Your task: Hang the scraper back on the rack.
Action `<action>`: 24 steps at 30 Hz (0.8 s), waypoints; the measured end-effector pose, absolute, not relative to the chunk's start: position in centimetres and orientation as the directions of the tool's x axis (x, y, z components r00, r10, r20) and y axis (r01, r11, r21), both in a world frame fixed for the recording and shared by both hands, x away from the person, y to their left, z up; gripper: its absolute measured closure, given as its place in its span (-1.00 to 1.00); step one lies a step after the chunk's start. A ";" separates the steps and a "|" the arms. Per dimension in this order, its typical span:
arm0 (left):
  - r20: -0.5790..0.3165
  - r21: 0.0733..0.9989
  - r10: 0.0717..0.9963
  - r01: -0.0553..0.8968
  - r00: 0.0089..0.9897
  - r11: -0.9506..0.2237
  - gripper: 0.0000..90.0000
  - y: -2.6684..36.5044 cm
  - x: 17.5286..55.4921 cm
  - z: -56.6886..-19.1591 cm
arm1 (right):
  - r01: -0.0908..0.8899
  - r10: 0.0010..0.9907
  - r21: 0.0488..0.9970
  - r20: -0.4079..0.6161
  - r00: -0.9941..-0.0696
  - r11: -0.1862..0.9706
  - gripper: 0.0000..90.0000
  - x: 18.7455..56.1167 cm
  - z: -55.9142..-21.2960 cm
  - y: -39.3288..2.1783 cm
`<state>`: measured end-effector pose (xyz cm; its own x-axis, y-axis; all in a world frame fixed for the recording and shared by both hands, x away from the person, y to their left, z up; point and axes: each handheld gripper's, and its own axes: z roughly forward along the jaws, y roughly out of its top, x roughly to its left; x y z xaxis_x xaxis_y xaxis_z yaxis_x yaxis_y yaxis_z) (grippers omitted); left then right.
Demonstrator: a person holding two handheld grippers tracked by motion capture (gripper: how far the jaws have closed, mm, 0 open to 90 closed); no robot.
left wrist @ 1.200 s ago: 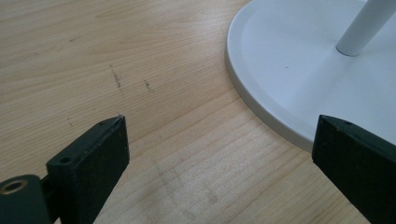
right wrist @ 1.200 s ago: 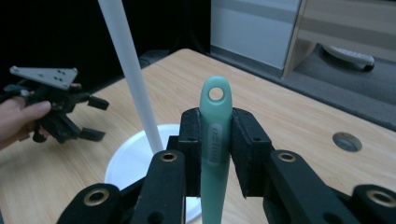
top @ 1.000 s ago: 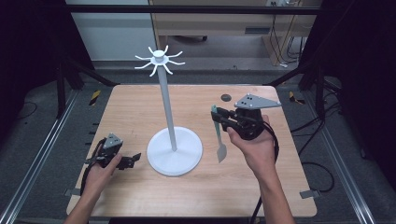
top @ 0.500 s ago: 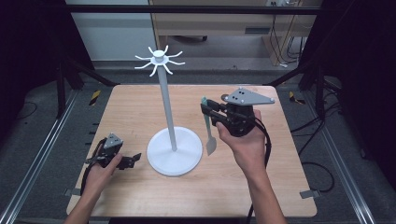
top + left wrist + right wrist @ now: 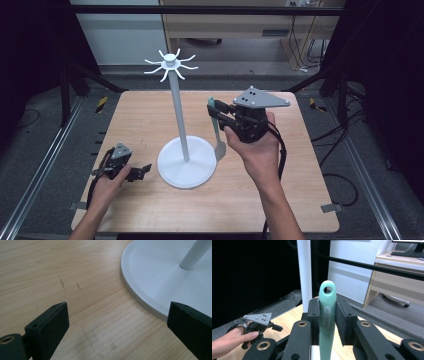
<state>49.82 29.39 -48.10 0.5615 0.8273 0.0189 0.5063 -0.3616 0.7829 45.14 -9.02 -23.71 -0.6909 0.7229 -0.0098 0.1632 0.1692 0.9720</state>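
A: Starting at the left, what is the left gripper (image 5: 142,170) doing?

B: It rests low on the wooden table (image 5: 310,200), near the front left corner, in the person's left hand (image 5: 107,182). In the left gripper view its jaws stand wide apart with nothing but bare wood between them, and the rim of the white stand's round base (image 5: 150,290) lies just ahead.

A: And that stand?

B: A white rack (image 5: 176,100), a tall pole with a ring of curved hooks (image 5: 170,64) on top, upright mid-table.

A: Then the right side?

B: The right gripper (image 5: 216,111) is held above the table, just right of the pole, clamped on a mint-green utensil (image 5: 327,315). The handle's hanging hole pokes up past the pads; the wider grey end hangs down by the base. It looks like a small spatula, though I can't tell for sure.
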 end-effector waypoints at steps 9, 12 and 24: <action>0.019 0.782 0.827 0.507 0.562 -0.362 -0.92 29.4 49.8 -48.1 | 0.138 0.722 0.976 -0.026 -0.691 0.168 0.66 45.1 -22.4 -8.2; 0.018 0.782 0.827 0.507 0.562 -0.362 -0.92 29.4 49.8 -48.1 | 0.136 0.721 0.976 -0.028 -0.692 0.168 0.66 45.1 -22.3 -8.0; 0.017 0.782 0.827 0.508 0.561 -0.360 -0.92 29.3 49.8 -48.1 | 0.099 0.711 0.982 -0.047 -0.701 0.163 0.66 44.6 -20.6 -7.0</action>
